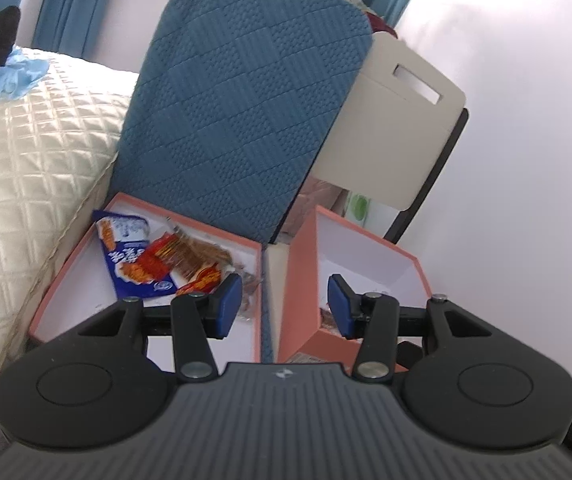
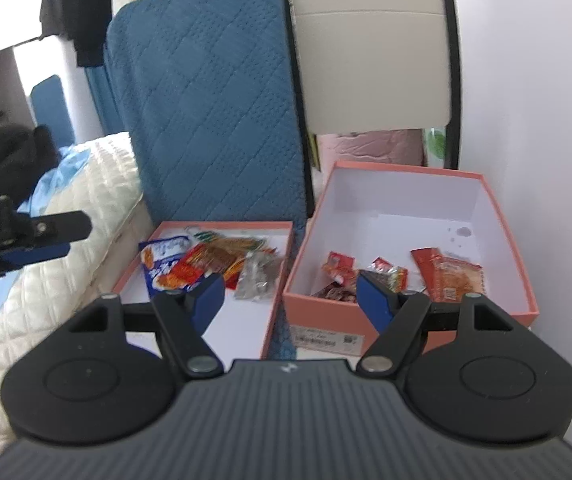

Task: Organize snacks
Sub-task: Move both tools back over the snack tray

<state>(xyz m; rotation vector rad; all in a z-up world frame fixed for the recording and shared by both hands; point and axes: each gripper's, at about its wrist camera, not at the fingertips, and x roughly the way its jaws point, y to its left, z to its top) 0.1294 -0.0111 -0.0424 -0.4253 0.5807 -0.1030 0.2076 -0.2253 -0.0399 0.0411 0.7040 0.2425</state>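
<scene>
Two salmon-pink boxes stand side by side. The shallow lid [image 2: 274,312] on the left holds a pile of snack packets: a blue-white packet [image 2: 162,264], red-orange ones [image 2: 210,260] and a clear silvery one [image 2: 256,276]. The deeper box [image 2: 482,196] on the right holds a few red packets [image 2: 450,272]. My left gripper [image 1: 285,306] is open and empty above the gap between the boxes; it also shows at the left edge of the right wrist view [image 2: 58,236]. My right gripper [image 2: 289,294] is open and empty, in front of both boxes.
A blue quilted cushion [image 2: 206,92] stands upright behind the lid. A cream folding chair [image 2: 370,52] stands behind the deep box. A cream quilted bed [image 1: 26,168] lies to the left, a white wall [image 2: 534,80] to the right.
</scene>
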